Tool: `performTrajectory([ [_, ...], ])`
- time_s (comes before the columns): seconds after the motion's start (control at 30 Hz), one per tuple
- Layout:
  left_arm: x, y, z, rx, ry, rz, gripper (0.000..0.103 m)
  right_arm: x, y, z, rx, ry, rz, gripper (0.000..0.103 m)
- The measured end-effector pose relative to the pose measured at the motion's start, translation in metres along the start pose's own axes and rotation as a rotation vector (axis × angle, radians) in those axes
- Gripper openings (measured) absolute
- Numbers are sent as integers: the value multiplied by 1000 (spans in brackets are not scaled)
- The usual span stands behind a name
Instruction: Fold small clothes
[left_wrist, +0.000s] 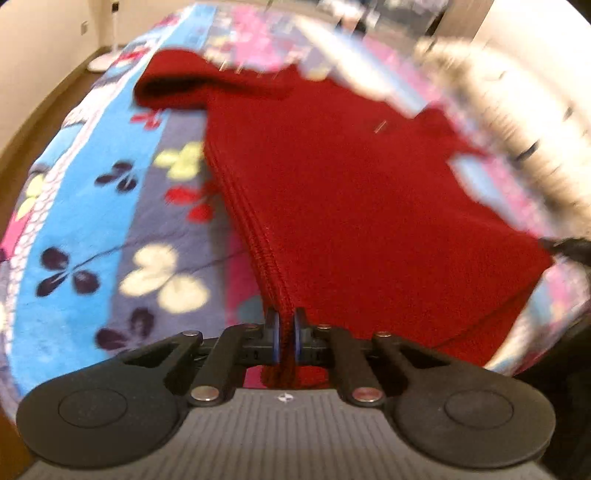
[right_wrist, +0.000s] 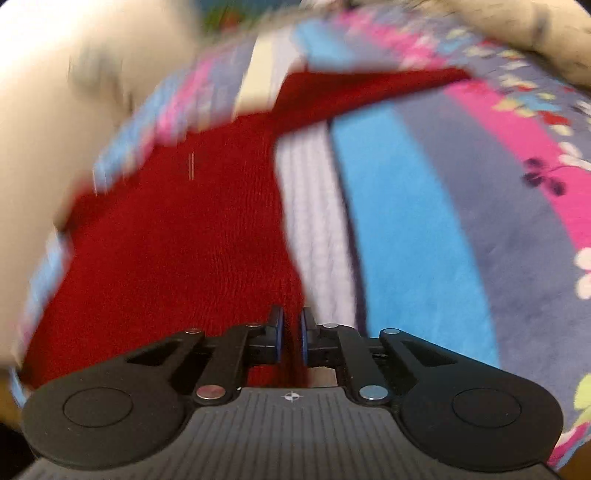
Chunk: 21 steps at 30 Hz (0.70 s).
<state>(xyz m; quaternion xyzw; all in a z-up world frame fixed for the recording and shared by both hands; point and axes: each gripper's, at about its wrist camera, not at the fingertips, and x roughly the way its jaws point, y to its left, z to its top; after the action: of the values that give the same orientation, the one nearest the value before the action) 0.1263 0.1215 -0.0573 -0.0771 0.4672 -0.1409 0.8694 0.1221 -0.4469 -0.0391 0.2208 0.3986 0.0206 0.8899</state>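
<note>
1. While both grippers pointed downward at the bed, the red knitted garment (left_wrist: 332, 192) lay spread on the floral fleece blanket (left_wrist: 110, 206), filling the centre of the left wrist view and reaching toward 1 o'clock.
2. The left gripper (left_wrist: 287, 334) had its blue-edged pads drawn nearly together, pinching the ribbed side edge of the garment; red knit passed between the pads and bunched below them at 6 o'clock.
3. One sleeve (left_wrist: 173, 81) of the garment extended toward 11 o'clock in the left wrist view, its cuff end resting on the blanket.
4. The right gripper (right_wrist: 291, 339) likewise had its pads closed to a narrow slot, with red knit gripped between them at the garment's edge.
5. In the right wrist view the garment occupied the region from 9 o'clock to the centre, with a sleeve stretching toward 1 o'clock; blue, grey and pink blanket stripes ran from 12 to 4 o'clock.
6. A pale blurred mass (right_wrist: 55, 92) at 10 o'clock of the right wrist view could not be identified.
</note>
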Motion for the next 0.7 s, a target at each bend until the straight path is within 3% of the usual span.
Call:
performTrajectory([
  [0.1, -4, 4, -5, -18, 11, 27, 7, -10, -5, 3, 7, -26, -35, 5],
  [0.27, 9, 7, -8, -7, 95, 122, 7, 34, 7, -11, -76, 198, -134, 5],
  [0.37, 19, 8, -9, 15, 133, 172, 9, 51, 20, -19, -153, 279, -147, 7],
  [0.47, 23, 17, -6, -45, 118, 135, 16, 58, 25, -22, -168, 291, -137, 19],
  [0.5, 26, 21, -5, -72, 122, 127, 28, 60, 26, -22, -168, 294, -138, 30],
  [0.53, 31, 24, -4, -92, 133, 135, 37, 61, 25, -23, -167, 294, -143, 34],
  [0.7, 50, 27, -2, -117, 209, 151, 41, 76, 24, -24, -153, 310, -150, 41],
])
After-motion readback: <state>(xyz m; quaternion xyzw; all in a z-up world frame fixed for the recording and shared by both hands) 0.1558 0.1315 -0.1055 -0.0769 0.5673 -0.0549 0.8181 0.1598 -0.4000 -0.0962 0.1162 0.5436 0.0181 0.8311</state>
